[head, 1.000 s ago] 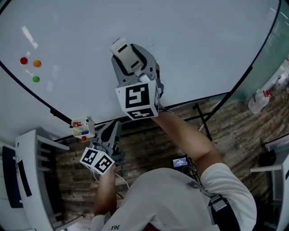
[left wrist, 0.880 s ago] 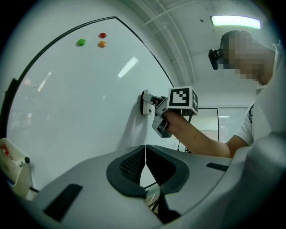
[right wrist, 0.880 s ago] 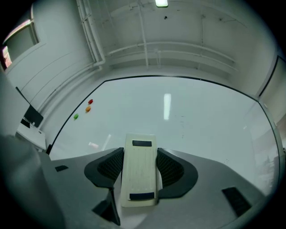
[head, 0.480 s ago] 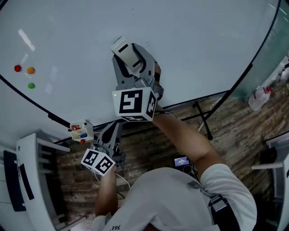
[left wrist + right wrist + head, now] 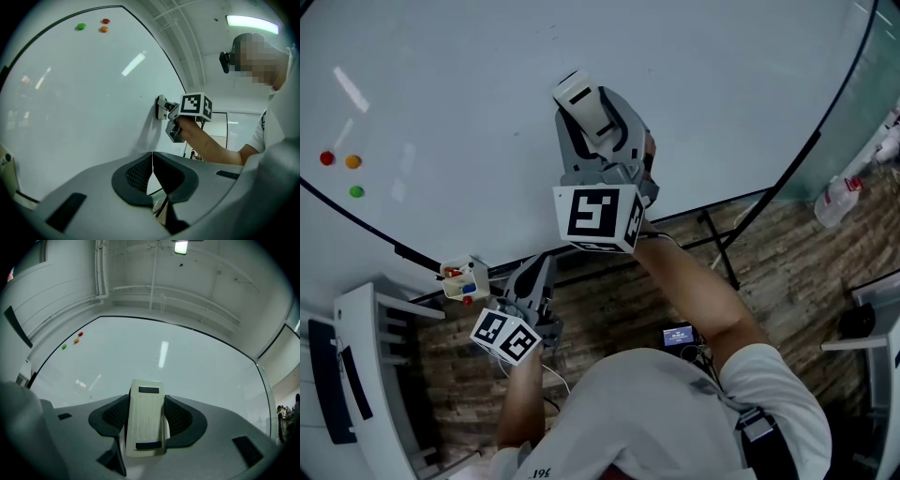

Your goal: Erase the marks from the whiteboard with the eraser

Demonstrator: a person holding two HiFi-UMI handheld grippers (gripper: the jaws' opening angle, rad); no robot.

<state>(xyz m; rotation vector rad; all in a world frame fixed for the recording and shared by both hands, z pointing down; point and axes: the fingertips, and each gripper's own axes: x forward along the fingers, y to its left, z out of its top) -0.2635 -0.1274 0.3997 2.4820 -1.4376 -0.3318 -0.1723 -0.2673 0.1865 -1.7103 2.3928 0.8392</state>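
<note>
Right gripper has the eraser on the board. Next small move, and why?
Probably slide the eraser a little up the whiteboard. The right gripper is shut on it, and faint specks seem to show just ahead, though they are hard to make out.

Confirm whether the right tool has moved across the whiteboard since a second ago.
Yes: the right tool, holding the eraser, slid rightward, farther from the three coloured magnets.

Cream eraser [image 5: 146, 420], white whiteboard [image 5: 741, 84]
</note>
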